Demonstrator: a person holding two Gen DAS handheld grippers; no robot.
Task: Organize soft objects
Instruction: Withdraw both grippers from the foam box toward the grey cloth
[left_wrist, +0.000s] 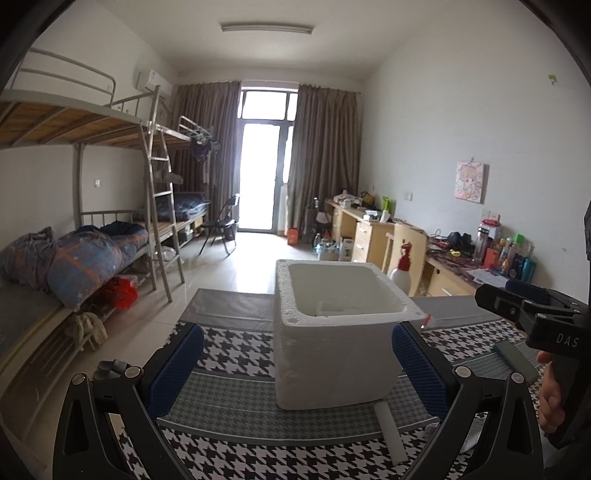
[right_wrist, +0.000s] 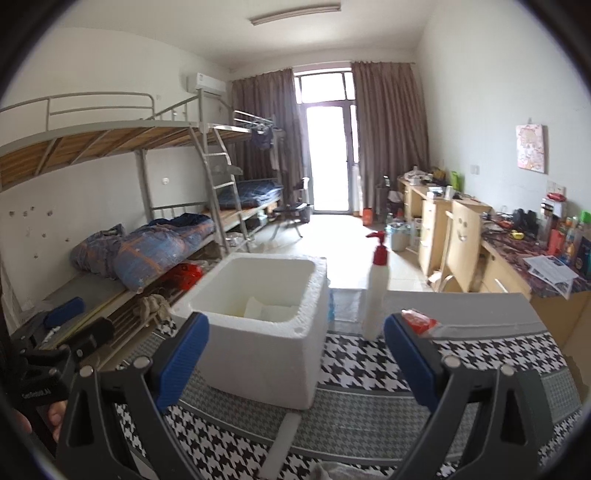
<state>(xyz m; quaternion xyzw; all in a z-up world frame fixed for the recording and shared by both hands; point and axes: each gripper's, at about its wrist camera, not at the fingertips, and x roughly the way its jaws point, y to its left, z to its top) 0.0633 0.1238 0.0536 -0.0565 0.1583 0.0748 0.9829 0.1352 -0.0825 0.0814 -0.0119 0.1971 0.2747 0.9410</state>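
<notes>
On the houndstooth-covered table (left_wrist: 236, 373) stands a white foam box (left_wrist: 334, 354), a white roll (left_wrist: 388, 432) lying just before it. Left gripper (left_wrist: 295, 373) and right gripper (right_wrist: 295, 365) both gape wide, holding nothing.

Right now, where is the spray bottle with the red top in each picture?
Left wrist view: spray bottle right of centre, partly hidden behind the white foam box.
Right wrist view: spray bottle stands clear, right of the box.
Shared landmark: the foam box.
</notes>
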